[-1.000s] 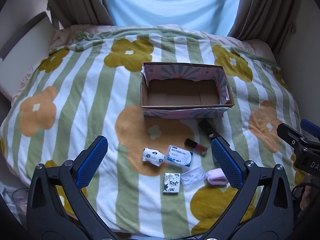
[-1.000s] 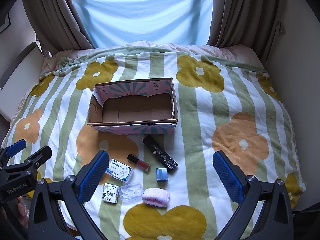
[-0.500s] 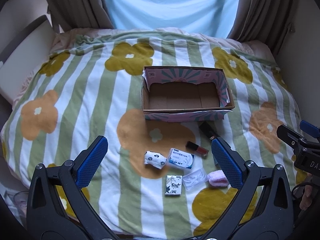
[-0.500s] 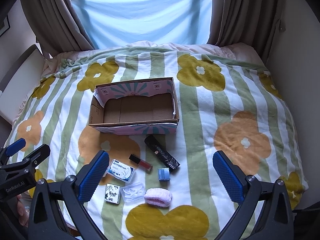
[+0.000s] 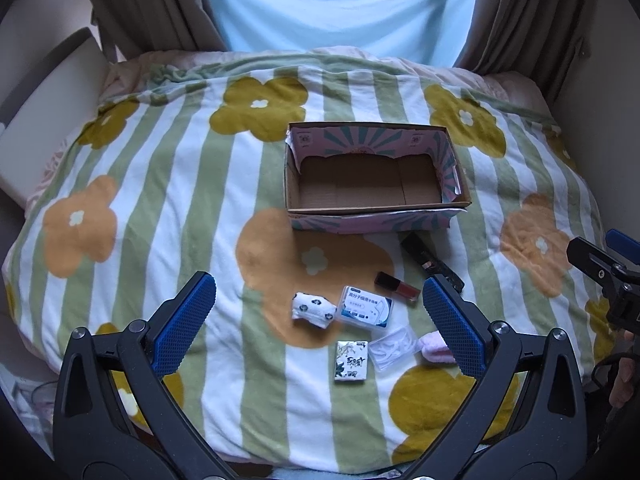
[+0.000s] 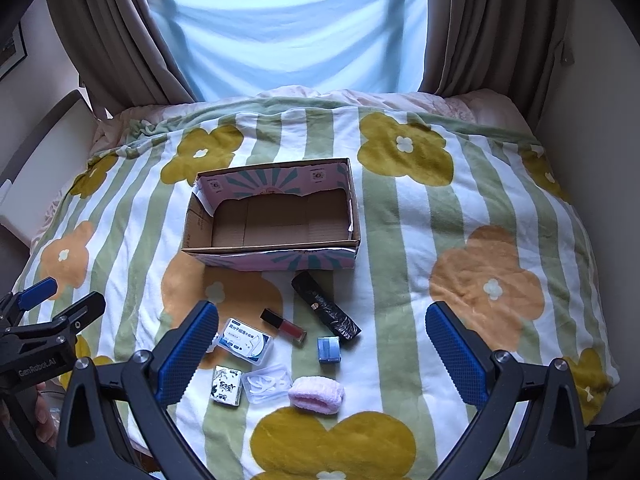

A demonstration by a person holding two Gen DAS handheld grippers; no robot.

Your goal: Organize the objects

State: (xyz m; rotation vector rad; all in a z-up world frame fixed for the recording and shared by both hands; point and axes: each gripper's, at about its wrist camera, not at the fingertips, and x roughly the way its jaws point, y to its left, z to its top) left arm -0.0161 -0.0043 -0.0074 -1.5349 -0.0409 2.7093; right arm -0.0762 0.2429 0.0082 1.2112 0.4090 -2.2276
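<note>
- The cardboard box [image 6: 272, 216] sat open-topped on the flower-and-stripe blanket [image 6: 460, 208], its inner walls lined with pink and teal sunburst paper. Nothing lay inside it; only the bare brown floor showed.
- Every loose item lay on the blanket on the near side of the box, none touching it except perhaps the black tube [image 6: 326, 306], whose far end came close to the box's front wall; contact could not be told.
- A red lip gloss [image 6: 285, 326] lay just left of the black tube, and a small blue box [image 6: 329, 349] sat at the tube's near end.
- A clear floss-pick case with a blue label [image 6: 245, 340] lay left of the gloss. In the left wrist view a white patterned pouch [image 5: 313, 309] rested against that case.
- Nearest the cameras ran a row: a black-and-white printed pack [image 6: 226, 385], a clear plastic case [image 6: 266, 383] and a rolled pink cloth [image 6: 317, 395], each just beside the next.
- The left gripper [image 5: 316, 312] hung above the blanket with its blue-padded fingers spread wide, gripping nothing.
- The right gripper [image 6: 322, 340] likewise hung over the cluster with its fingers wide apart and empty.
- Curtains [image 6: 116, 40] framed a bright window beyond the bed.
</note>
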